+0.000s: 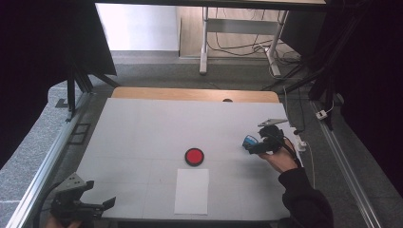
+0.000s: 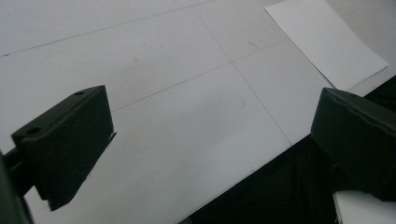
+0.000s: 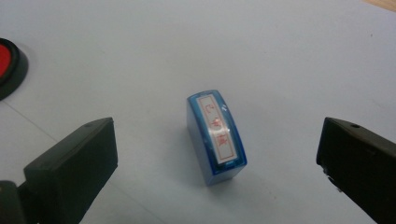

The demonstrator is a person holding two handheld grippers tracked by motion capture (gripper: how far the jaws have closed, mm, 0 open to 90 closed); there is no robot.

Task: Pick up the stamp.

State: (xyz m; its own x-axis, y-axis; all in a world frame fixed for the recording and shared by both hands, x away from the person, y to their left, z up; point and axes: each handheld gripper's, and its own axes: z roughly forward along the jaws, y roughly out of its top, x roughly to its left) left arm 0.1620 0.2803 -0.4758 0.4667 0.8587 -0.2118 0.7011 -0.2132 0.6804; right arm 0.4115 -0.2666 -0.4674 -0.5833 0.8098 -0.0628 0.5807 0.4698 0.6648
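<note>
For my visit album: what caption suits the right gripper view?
Open right gripper hovers over a blue stamp on the white table.

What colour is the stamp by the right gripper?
Blue stamp, white label with red characters; right gripper view.

Open hand-held gripper (image 2: 210, 144) near paper (image 2: 327, 39)

A small blue stamp (image 3: 216, 137) is standing upright on the white table (image 3: 280, 56), well to the right of the red ink pad (image 3: 7, 65). Its white label with red characters is facing upward.
</note>
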